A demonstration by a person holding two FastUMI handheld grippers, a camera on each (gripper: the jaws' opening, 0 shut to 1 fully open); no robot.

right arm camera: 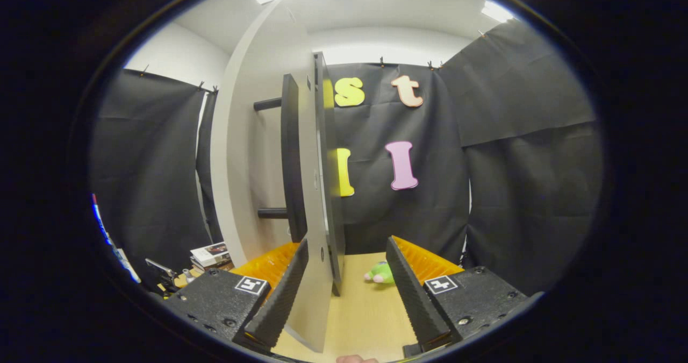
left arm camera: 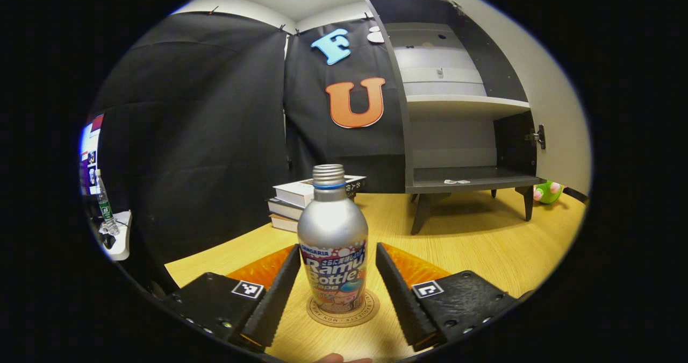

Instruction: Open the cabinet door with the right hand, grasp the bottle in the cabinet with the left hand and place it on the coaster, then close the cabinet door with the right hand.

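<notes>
A silver bottle with a printed label stands upright on a round coaster on the wooden table. My left gripper is open, one finger on each side of the bottle; a narrow gap shows at the right finger. Behind and to the right stands the cabinet, its shelves exposed and its pale door swung wide. In the right gripper view the door appears edge-on, with its black bar handle on the left face. My right gripper is open around the door's edge, the left finger nearest it.
A stack of books lies behind the bottle. A green plush toy sits on the table past the cabinet. A small white item lies on the cabinet's bottom shelf. A plastic bottle stands beyond the table's left edge.
</notes>
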